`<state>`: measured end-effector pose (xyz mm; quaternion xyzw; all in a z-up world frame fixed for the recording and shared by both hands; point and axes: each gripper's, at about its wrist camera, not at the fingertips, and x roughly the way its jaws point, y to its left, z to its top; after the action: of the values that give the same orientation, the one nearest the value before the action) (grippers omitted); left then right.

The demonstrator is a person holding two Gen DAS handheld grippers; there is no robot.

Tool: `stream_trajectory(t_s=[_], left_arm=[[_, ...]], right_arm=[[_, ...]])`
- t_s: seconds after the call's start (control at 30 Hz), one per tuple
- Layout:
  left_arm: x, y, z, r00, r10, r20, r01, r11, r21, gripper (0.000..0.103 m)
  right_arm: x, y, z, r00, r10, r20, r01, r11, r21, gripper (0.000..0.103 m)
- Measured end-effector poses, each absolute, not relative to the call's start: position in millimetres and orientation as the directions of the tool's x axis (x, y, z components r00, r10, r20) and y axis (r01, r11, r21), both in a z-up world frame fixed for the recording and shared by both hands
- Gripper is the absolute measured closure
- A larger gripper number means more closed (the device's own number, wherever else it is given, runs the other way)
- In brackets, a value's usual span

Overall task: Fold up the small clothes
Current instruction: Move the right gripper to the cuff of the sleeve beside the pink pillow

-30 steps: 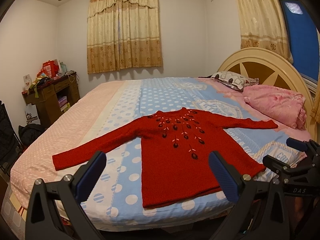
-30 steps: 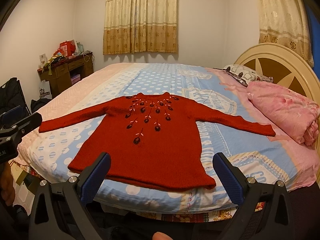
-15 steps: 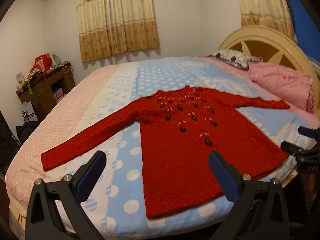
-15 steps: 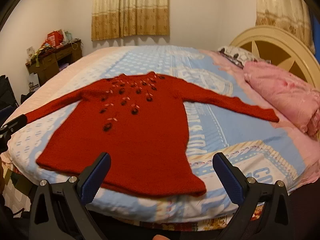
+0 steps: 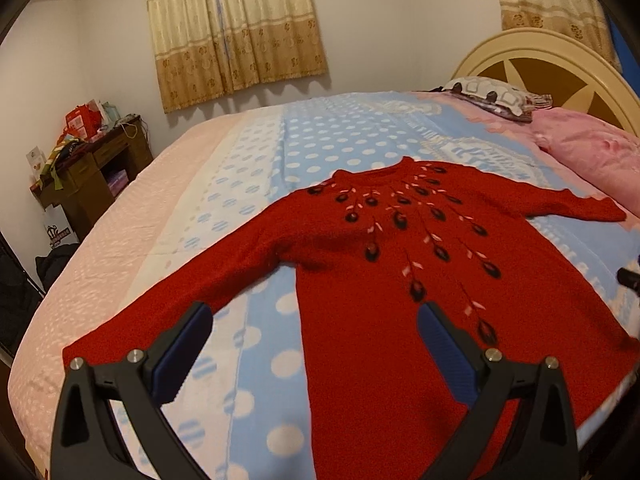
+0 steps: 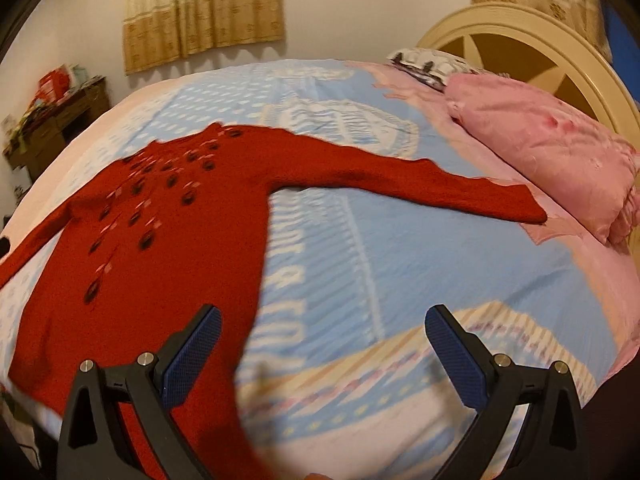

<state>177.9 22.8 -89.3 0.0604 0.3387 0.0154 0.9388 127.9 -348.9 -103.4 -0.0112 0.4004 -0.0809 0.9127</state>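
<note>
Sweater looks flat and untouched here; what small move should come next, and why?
Probably ease the left hand-held gripper down onto the red sweater's outstretched left sleeve to begin folding it inward: both grippers are open and empty, and the sweater lies fully spread on the bed.

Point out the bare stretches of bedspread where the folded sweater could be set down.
Bare: the polka-dot stretch between the sweater's neckline and the curtained wall; the pink strip beyond its left sleeve; the blue patch below its right sleeve. Crowded: the pillows by the headboard.
</note>
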Motion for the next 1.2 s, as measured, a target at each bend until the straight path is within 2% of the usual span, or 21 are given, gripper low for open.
stream_trajectory(t_s=[0.27, 0.5, 0.7, 0.9, 1.0, 1.2], left_arm=[[223.0, 28.6, -97.9, 0.755, 0.095, -0.648, -0.005, 0.990, 0.139, 0.000], [254.9, 36.2, -114.6, 0.748, 0.052, -0.662, 0.028, 0.994, 0.110, 0.000], [279.4, 36.3, -125.8, 0.726, 0.034, -0.687, 0.041, 0.995, 0.093, 0.000], [297.6, 51.0, -134.6, 0.704, 0.017, -0.710, 0.005, 1.000, 0.029, 0.000], [302.4, 64.1, -138.5, 0.698, 0.046, -0.715, -0.047, 0.999, 0.018, 0.000], [305.7, 81.9, -144.8, 0.686, 0.071, -0.725, -0.105, 0.994, -0.002, 0.000]], right_arm=[[170.3, -402.8, -105.5, 0.635, -0.204, -0.745, 0.236, 0.970, -0.065, 0.001], [191.2, -475.5, -101.9, 0.599, -0.237, -0.765, 0.370, 0.929, 0.002, 0.002], [204.4, -549.7, -94.5, 0.544, -0.307, -0.781, 0.525, 0.851, 0.032, 0.022], [219.8, -612.6, -101.3, 0.469, -0.367, -0.804, 0.637, 0.770, 0.020, 0.026], [225.1, -635.4, -108.0, 0.427, -0.373, -0.824, 0.683, 0.730, 0.023, 0.037], [241.0, -644.1, -109.5, 0.466, -0.329, -0.822, 0.661, 0.747, 0.075, 0.039]])
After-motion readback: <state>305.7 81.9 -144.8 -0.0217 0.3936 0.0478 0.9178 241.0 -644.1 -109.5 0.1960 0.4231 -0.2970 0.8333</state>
